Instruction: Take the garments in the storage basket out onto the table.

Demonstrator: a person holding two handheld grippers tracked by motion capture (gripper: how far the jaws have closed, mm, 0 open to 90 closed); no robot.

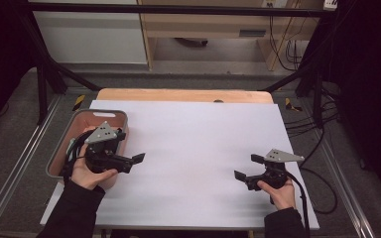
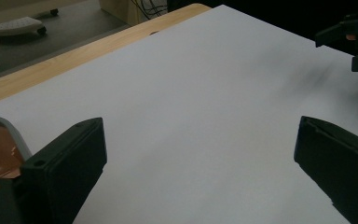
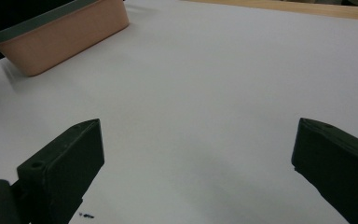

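Observation:
My left gripper hovers at the table's left side, partly over the right wall of a peach bin with a grey rim. Its jaws point right, stand wide apart and hold nothing. In the left gripper view, the left gripper frames bare white sheet. My right gripper is at the right front of the sheet and points left. It is open and empty, and in its own view the right gripper also frames blank sheet. The bin lies far off at that view's upper left.
A large white sheet covers a wooden table. A corner of the bin shows beside my left jaw. The right gripper appears far off in the left gripper view. Cables trail past the table's right edge.

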